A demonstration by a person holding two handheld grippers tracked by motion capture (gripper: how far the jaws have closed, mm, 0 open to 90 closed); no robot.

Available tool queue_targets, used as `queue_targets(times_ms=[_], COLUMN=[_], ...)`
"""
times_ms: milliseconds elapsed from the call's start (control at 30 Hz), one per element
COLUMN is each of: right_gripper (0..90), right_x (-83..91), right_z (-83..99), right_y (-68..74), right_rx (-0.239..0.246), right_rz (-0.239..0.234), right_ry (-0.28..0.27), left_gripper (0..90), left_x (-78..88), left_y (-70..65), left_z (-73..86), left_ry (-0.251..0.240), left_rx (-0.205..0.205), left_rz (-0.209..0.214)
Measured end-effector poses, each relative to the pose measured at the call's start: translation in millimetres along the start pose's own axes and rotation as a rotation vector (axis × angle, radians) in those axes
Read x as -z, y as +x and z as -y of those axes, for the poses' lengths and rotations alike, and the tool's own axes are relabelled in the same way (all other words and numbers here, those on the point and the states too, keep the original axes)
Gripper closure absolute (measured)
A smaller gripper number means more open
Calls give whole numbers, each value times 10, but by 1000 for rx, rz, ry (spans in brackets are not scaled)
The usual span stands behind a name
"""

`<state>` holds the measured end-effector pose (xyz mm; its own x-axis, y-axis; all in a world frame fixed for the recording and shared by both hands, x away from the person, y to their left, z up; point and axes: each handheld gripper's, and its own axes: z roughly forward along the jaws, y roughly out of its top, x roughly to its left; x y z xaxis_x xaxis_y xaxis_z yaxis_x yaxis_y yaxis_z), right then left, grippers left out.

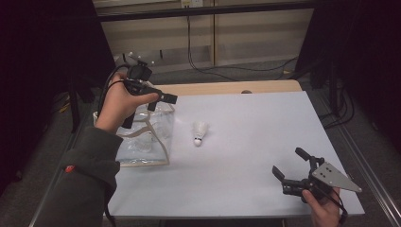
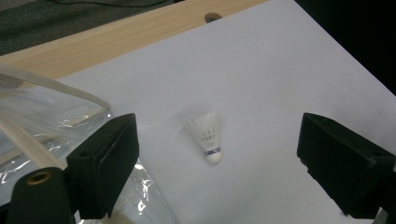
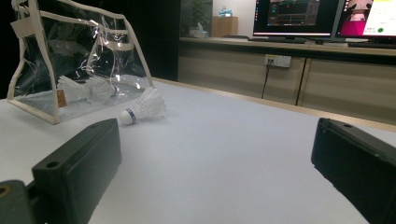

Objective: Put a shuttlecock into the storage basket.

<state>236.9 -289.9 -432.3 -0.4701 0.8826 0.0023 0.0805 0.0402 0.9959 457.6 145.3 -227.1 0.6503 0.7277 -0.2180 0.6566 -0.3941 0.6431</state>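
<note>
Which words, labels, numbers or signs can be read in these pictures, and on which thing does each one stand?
None can be read.
Shuttlecock: a blue band near the cork, print too small to read.
Clear bag: a small orange tag, too blurred.
Monitors: coloured screen contents, too small.
Wall socket: no readable marking.

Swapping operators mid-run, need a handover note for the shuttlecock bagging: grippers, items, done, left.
Left gripper: open, empty, above the clear bag.
Right gripper: open, empty, low at the near right of the table.
Items: one shuttlecock lies on its side on the table, just right of the bag, untouched. The right gripper view shows at least one more inside the bag.
Left to do: probably pick up the loose shuttlecock and bag it.
</note>
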Motion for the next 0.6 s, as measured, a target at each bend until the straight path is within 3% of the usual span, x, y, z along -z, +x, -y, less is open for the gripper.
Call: queue_targets(times_ms=[600], right_gripper=[17], right_x=[-1], right_z=[0], right_y=[4], right_rx=[1], right_rz=[0], right_ry=[1], left_gripper=[113], left_x=[-198], left_y=[-139], left_z=[61], left_ry=[19], left_rx=[-16], left_rz=[34])
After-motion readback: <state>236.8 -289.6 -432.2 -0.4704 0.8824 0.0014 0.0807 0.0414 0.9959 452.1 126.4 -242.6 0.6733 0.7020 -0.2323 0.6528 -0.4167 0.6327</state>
